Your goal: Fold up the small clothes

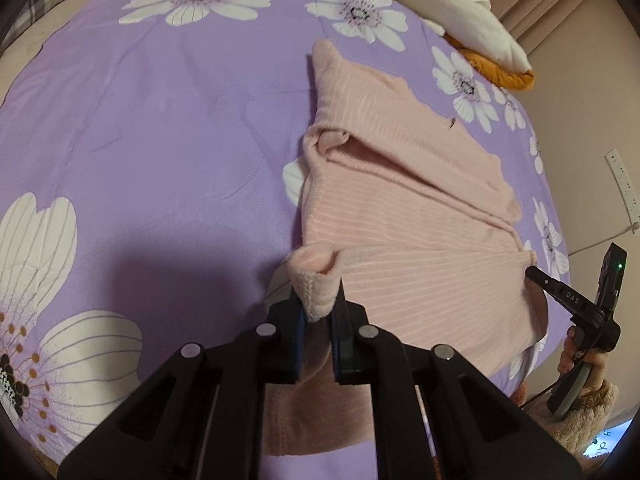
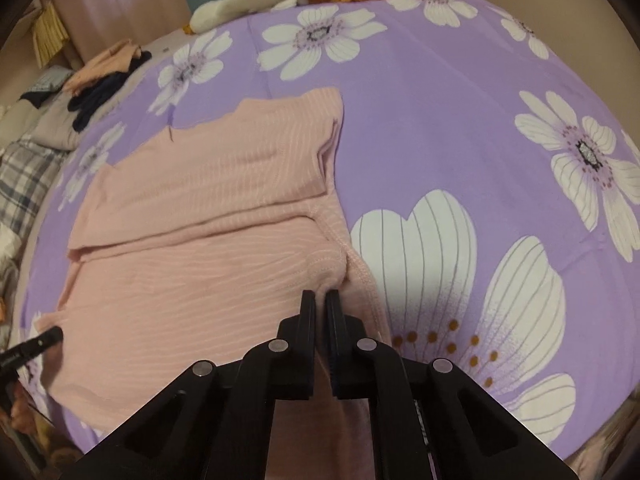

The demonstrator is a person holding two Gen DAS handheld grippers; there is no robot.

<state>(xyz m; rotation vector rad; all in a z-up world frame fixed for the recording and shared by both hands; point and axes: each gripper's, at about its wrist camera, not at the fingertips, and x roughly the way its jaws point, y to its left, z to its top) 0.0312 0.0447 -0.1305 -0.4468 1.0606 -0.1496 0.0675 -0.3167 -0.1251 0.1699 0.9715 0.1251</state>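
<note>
We pinch the pink garment's [image 1: 400,200] near corners with the left hand-held gripper [image 1: 320,300] and right hand-held gripper [image 2: 320,298]; its length runs away from us across the bed [image 1: 160,140].

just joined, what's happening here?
A person is folding a pink garment on a purple floral bedsheet with two handheld grippers. The left gripper is shut on one near corner, the right gripper on the other. The garment lies partly folded, with the near edge pinched for the next fold.
</note>
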